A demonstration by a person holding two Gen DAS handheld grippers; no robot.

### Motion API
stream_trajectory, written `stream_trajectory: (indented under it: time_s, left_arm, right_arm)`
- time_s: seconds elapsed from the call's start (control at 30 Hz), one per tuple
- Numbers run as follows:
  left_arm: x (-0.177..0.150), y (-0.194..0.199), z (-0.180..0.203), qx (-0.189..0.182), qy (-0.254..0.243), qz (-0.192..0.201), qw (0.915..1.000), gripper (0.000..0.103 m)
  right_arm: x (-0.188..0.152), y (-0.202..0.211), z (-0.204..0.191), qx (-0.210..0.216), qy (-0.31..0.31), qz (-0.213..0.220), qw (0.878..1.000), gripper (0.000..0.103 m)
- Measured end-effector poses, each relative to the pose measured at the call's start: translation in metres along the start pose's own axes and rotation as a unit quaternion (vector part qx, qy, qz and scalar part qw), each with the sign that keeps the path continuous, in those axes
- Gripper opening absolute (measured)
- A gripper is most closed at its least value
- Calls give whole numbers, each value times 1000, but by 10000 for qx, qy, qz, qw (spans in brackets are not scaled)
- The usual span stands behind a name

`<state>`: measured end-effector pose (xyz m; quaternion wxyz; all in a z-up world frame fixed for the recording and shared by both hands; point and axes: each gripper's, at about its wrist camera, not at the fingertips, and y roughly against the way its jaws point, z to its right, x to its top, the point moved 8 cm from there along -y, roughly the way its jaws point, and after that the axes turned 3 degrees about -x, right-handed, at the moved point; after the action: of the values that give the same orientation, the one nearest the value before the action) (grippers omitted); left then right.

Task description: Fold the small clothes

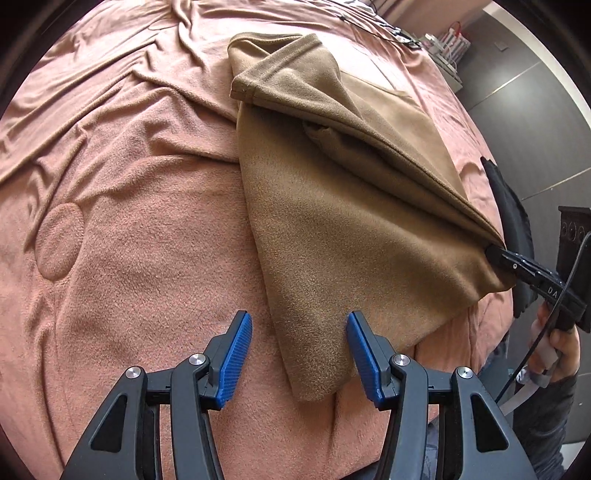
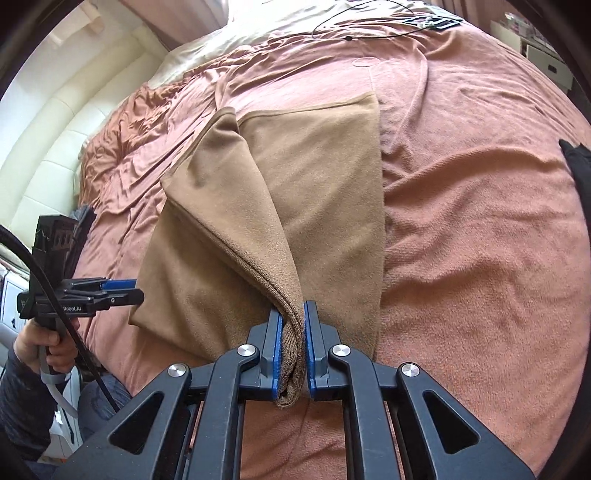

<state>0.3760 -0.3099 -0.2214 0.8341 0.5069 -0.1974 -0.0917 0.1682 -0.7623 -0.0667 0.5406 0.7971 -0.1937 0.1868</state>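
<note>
A tan fleece garment (image 1: 332, 206) lies partly folded on a pink blanket (image 1: 129, 221). My right gripper (image 2: 293, 314) is shut on a bunched edge of the tan garment (image 2: 314, 177), lifting that corner off the bed; in the left wrist view the right gripper (image 1: 496, 254) shows at the cloth's right corner. My left gripper (image 1: 299, 325) is open just above the garment's near lower corner, with its right pad (image 1: 364, 354) over the cloth and nothing clamped. The right wrist view shows the left gripper (image 2: 135, 290) at the garment's left edge.
A black cloth (image 1: 506, 199) lies at the bed's right edge, also seen as a black cloth (image 2: 580, 166). Cables and small devices (image 2: 424, 18) rest at the far end of the bed. A cream padded headboard (image 2: 55, 122) runs along the left. A hand (image 2: 40, 339) holds the left gripper's handle.
</note>
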Motion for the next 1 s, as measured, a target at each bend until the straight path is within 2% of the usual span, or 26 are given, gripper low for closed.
stream_trajectory:
  time_s: [0.17, 0.5, 0.53, 0.63, 0.77, 1.0]
  left_arm:
    - [-2, -11, -2, 108, -47, -134, 9998, 56]
    - [-4, 1, -9, -120, 54, -147, 9998, 54]
    - [-3, 8, -11, -159, 40, -56, 9998, 54]
    - [5, 26, -15, -132, 10, 161, 9998, 54]
    - [12, 35, -21, -140, 64, 310, 9994, 54]
    - [18, 46, -29, -315, 268, 723, 9965, 54]
  right_arm:
    - [-9, -10, 11, 39, -111, -143, 9998, 7]
    - [-15, -1, 20, -16, -162, -139, 9998, 8]
    - [-15, 2, 17, -60, -91, -116, 9999, 12]
    - [-11, 13, 6, -326, 301, -100, 9990, 17]
    - [5, 26, -17, -614, 837, 114, 9945, 41]
    - [25, 8, -63, -581, 1382, 26, 9887, 41]
